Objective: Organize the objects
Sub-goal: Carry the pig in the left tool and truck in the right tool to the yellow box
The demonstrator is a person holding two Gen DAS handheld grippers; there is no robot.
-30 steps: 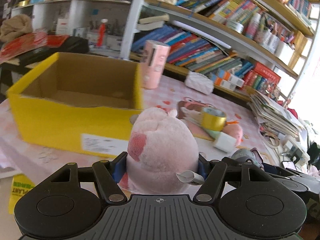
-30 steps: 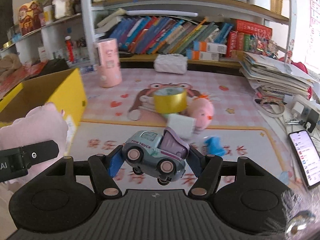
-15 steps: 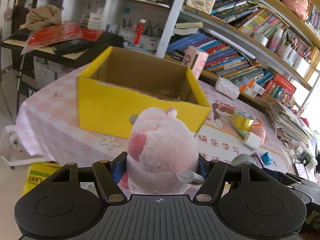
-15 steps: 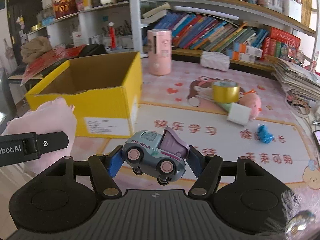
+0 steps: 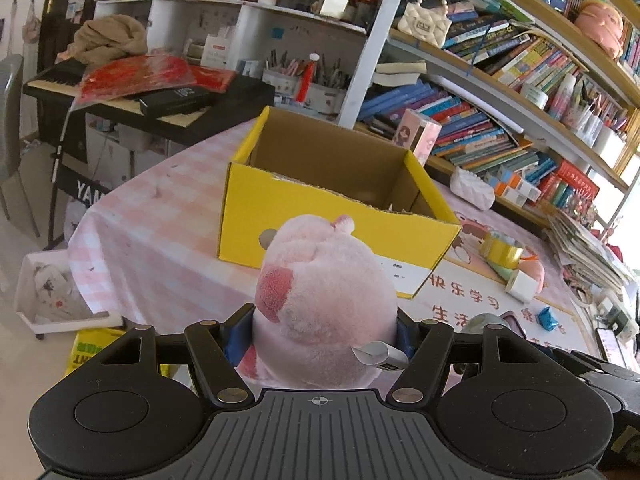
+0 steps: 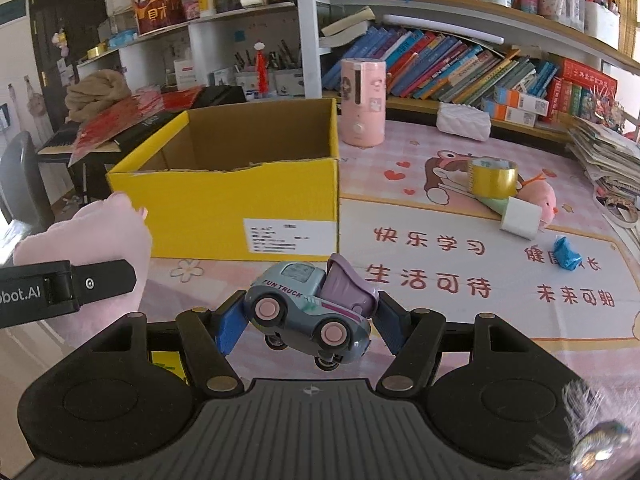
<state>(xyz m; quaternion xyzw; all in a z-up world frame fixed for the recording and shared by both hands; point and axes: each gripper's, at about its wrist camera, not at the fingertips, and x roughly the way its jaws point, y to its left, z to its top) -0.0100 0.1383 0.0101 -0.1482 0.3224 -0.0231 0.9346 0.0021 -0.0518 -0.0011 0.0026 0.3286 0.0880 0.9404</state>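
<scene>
Ahead of both claws, the open yellow cardboard box [image 6: 240, 196] sits on the pink table [image 5: 152, 224]; its visible interior is bare brown card, the floor behind the near wall hidden. The left claw [image 5: 324, 332] clamps a fluffy pink plush toy [image 5: 324, 300], which hides its fingertips. The right claw [image 6: 306, 320] grips a grey-and-purple toy truck [image 6: 308, 308], tilted, short of the box.

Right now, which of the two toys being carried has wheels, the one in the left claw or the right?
The grey-blue plastic toy truck with pink wheels, clamped in the right claw. The left claw holds a wheelless fluffy pink plush toy.
</scene>
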